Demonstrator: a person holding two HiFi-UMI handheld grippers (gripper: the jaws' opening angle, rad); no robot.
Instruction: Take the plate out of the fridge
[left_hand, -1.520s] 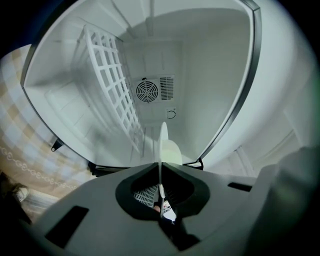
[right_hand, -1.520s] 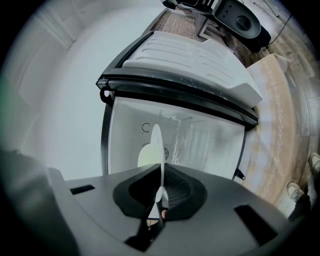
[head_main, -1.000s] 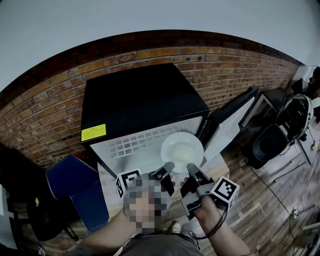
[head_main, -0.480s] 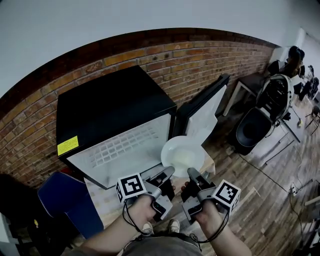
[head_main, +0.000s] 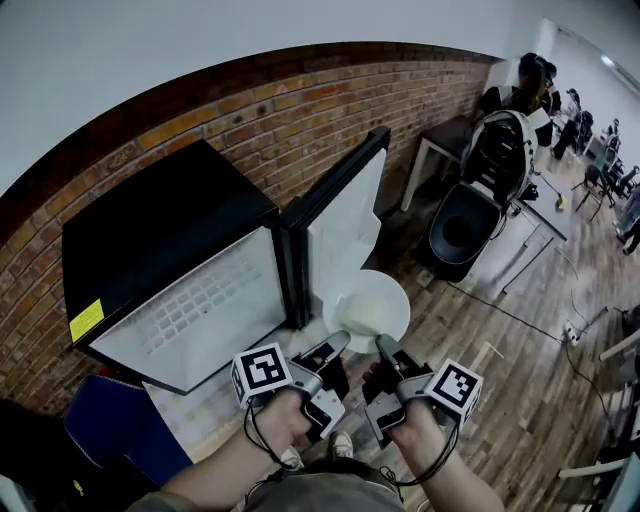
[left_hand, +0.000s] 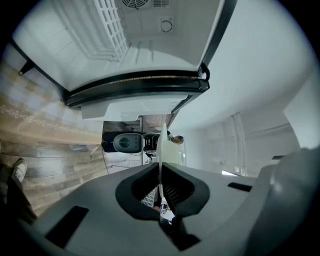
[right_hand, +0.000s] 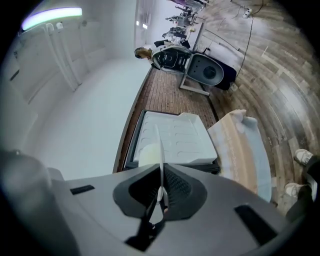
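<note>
The plate (head_main: 366, 306) is held outside the fridge (head_main: 180, 250), beside its open door (head_main: 340, 225). Its near rim is pinched by the closed jaws of the left gripper (head_main: 338, 345) and right gripper (head_main: 385, 348). It is best carried level, with both grips matched. Nothing is seen on the plate, and only a wire shelf (head_main: 200, 300) is made out inside the fridge.

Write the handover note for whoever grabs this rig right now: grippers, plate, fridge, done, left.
Grippers: left gripper and right gripper are both shut on the plate, side by side on its near rim.
Things: the plate is outside the fridge, in the air in front of its open door, above the wood floor.
Done: plate is out.
Left: probably set it down, then shut the door.
</note>
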